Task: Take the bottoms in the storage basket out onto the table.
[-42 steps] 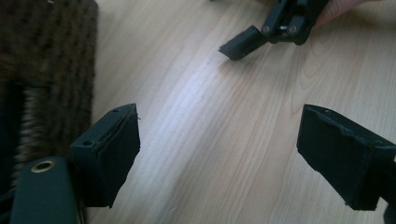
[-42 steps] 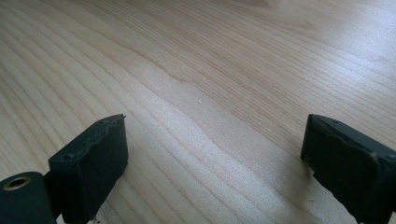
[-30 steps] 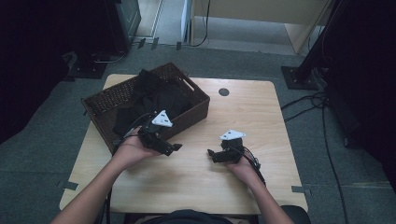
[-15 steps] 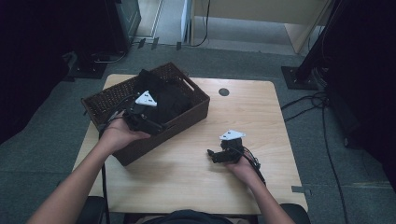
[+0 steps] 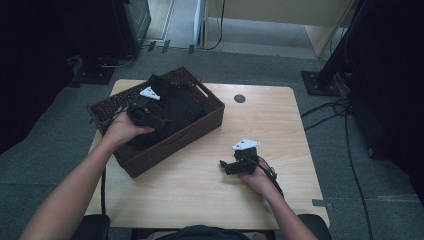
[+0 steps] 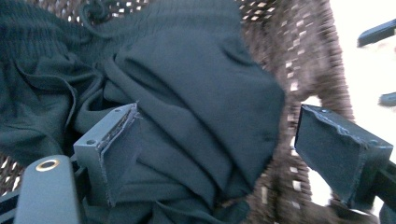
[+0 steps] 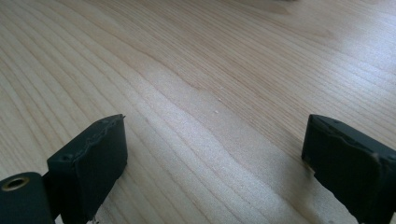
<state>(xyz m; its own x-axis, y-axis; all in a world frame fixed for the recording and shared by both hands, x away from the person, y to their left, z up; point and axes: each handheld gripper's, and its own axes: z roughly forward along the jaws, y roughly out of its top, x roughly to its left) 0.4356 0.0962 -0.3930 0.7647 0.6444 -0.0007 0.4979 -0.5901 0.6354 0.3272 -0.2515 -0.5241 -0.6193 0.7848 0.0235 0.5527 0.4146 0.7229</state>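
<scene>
A brown wicker basket (image 5: pixel 205 124) sits on the left half of the wooden table (image 5: pixel 280 130), and dark crumpled clothing (image 5: pixel 180 107) is piled inside it. My left gripper (image 5: pixel 159 120) is inside the basket, low over the pile. Its jaws stand open with a fold of the dark clothing (image 6: pixel 196 98) between them, not pinched. The basket's woven wall (image 6: pixel 308 60) runs along the right side of the left gripper view, beside my left gripper (image 6: pixel 219 128). My right gripper (image 5: pixel 225 166) rests open on the table to the right of the basket. Between the jaws of my right gripper (image 7: pixel 212 137) there is only bare wood (image 7: pixel 210 70).
A round dark grommet (image 5: pixel 239 98) is set in the table near its far edge. Cables (image 5: pixel 345 107) trail on the grey floor to the right. Black equipment (image 5: pixel 130 20) stands behind the table.
My left gripper has moved from the table in front of the basket up and over its rim onto the clothing. The right gripper has stayed put.
</scene>
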